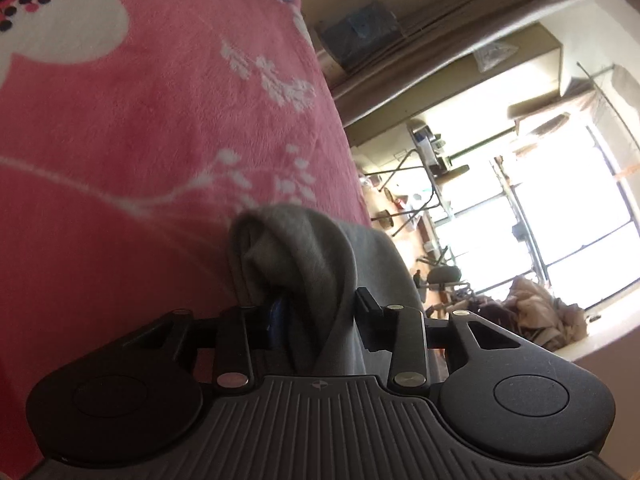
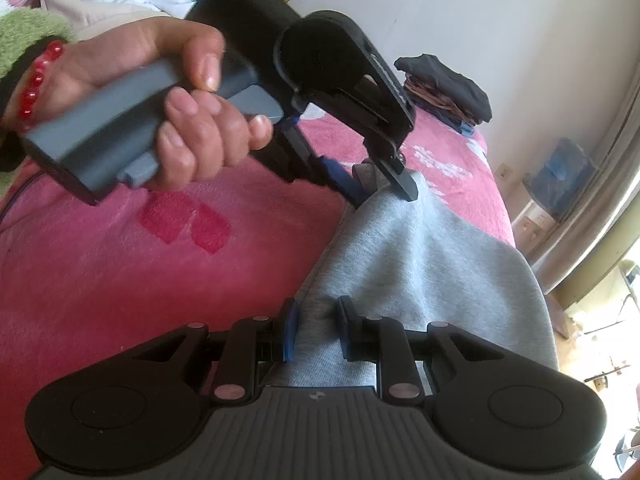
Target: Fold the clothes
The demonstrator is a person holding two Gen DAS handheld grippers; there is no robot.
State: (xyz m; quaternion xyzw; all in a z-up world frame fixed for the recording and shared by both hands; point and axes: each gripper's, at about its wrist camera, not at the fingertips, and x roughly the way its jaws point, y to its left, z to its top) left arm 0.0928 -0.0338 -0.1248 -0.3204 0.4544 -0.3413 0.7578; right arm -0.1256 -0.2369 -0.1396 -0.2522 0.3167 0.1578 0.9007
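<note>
Up close in the left wrist view, a grey garment [image 1: 304, 264] bunches into a soft, rounded hump between the fingers of the left tool [image 1: 316, 312]. Its knit is fine and matte, creased into deep folds. The blue pad at left lies against the cloth, while the black finger at right stands just clear of it, so the jaws are apart with cloth between them. Beyond the garment spreads a fuzzy pink blanket [image 1: 140, 120] with white flower prints.

Seen from the right wrist, the garment [image 2: 420, 264] is a pale heathered grey fleece, stretched in a taut sheet over the blanket [image 2: 100, 272]. Its near edge is pinched between the blue pads of the right tool [image 2: 316, 332], which are clamped on it. At the garment's far corner sits the left tool [image 2: 380, 184], gripped by a hand [image 2: 168, 104] wearing a red bead bracelet [image 2: 34, 84]. Past that corner, near the wall, dark folded clothes [image 2: 444, 88] are stacked on the blanket.
</note>
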